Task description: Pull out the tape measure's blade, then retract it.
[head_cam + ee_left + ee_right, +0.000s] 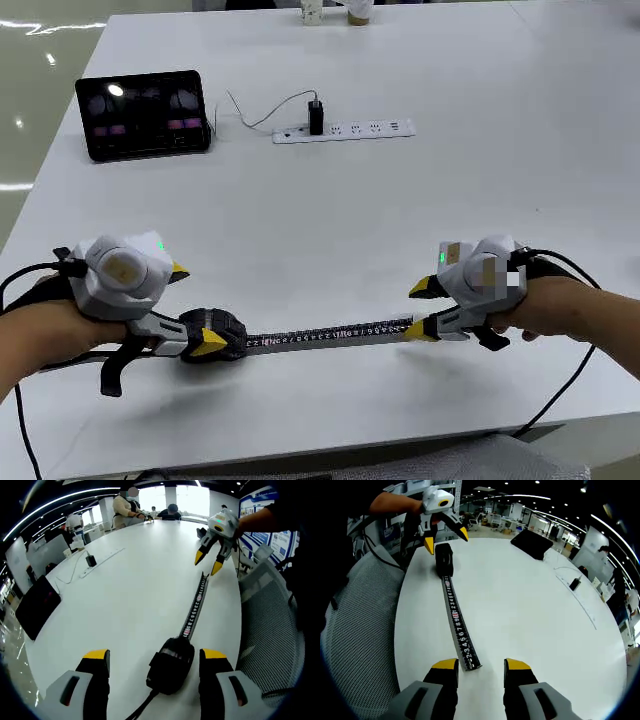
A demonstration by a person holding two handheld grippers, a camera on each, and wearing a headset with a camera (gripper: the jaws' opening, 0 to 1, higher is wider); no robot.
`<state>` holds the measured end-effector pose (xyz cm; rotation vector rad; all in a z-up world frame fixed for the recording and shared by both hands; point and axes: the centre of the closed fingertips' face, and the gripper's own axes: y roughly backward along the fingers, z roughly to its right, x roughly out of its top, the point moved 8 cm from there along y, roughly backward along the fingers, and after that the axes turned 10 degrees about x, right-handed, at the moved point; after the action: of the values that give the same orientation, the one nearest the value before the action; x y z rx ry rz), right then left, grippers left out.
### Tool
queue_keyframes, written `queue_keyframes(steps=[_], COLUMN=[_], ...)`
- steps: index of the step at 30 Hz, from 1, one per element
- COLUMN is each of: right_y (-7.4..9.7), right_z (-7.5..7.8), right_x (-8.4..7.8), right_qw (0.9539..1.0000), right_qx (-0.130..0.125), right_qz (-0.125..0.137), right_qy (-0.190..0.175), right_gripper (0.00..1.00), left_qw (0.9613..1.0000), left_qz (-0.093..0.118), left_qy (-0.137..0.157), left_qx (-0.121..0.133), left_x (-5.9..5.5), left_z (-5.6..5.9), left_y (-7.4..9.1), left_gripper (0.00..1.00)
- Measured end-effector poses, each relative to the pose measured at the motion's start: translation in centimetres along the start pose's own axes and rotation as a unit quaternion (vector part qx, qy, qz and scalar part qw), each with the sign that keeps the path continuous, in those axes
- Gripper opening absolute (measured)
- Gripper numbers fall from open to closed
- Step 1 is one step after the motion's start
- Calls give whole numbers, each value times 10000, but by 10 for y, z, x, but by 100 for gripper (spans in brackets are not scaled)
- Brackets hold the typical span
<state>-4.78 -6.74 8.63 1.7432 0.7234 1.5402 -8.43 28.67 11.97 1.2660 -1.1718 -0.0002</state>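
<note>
L gripper [155, 654] fingers spread, tape measure case [171, 664] between them on bench [400, 220], gaps both sides. R gripper [481, 663] fingers spread, blade [456, 625] tip between them, unpinched.

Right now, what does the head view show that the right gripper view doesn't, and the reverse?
Head view: the right hand holding the right gripper, along with that gripper's white body. Right gripper view: a mesh chair beside the table, and ceiling lights in the room beyond. Both: the case, the drawn-out blade lying on the table, the left gripper at the case, and the tablet.
</note>
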Motion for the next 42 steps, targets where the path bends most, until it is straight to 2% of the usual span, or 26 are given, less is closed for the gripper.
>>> queue_keyframes(steps=[2, 5, 7, 9, 11, 14, 16, 17, 21, 23, 24, 27, 28, 30, 32, 37, 40, 42], right_y=[7, 18, 26, 30, 34, 41, 49, 53, 67, 73, 76, 79, 80, 83, 85, 90, 94, 98], right_z=[-1, -4, -6, -9, -11, -16, -18, -20, -22, -24, -25, -30, -34, -37, -41, -46, -49, -51], right_x=[-3, -8, -11, -14, -17, -21, -25, -28, -42, -50, -54, -67, -67, -72, -76, -85, -90, -94], right_qw=[9996, 9982, 9966, 9956, 9947, 9931, 9898, 9880, 9811, 9777, 9770, 9760, 9760, 9754, 9741, 9708, 9681, 9667], right_qx=[-155, -332, -499, -508, -558, -643, -792, -874, -1112, -1195, -1210, -1229, -1251, -1271, -1338, -1456, -1528, -1544], right_qz=[160, 304, 425, 479, 537, 613, 775, 853, 1039, 1118, 1117, 1066, 1045, 1047, 1032, 1025, 1089, 1105], right_qy=[-185, -399, -504, -624, -673, -771, -895, -943, -1195, -1314, -1354, -1449, -1444, -1463, -1500, -1606, -1663, -1717], right_gripper=[38, 42, 44, 45, 46, 49, 54, 56, 64, 67, 69, 73, 74, 75, 77, 90, 99, 99], left_qw=[9990, 9929, 9905, 9879, 9849, 9802, 9779, 9790, 9792, 9804, 9816, 9842, 9846, 9846, 9825, 9804, 9807, 9811], left_qz=[212, 690, 687, 801, 824, 869, 562, 561, 487, 564, 629, 551, 551, 556, 649, 758, 698, 671], left_qy=[402, 941, 1131, 1227, 1379, 1584, 1732, 1682, 1604, 1479, 1390, 1224, 1203, 1230, 1429, 1559, 1560, 1547], left_qx=[45, 236, 382, 510, 640, 816, 1023, 1006, 1147, 1175, 1151, 1151, 1146, 1115, 1000, 934, 947, 949], left_x=[-2, -3, -8, -11, -15, -21, -29, -31, -41, -45, -46, -55, -57, -63, -67, -80, -84, -86], left_z=[-1, -4, -6, -8, -11, -15, -17, -17, -13, -10, -8, -4, -4, -2, 2, 2, 1, 1], left_y=[5, 13, 19, 23, 27, 29, 33, 34, 43, 48, 50, 54, 55, 57, 60, 64, 65, 65], left_gripper=[74, 83, 86, 87, 89, 97, 99, 99, 99, 99, 99, 99, 99, 99, 99, 99, 99, 99])
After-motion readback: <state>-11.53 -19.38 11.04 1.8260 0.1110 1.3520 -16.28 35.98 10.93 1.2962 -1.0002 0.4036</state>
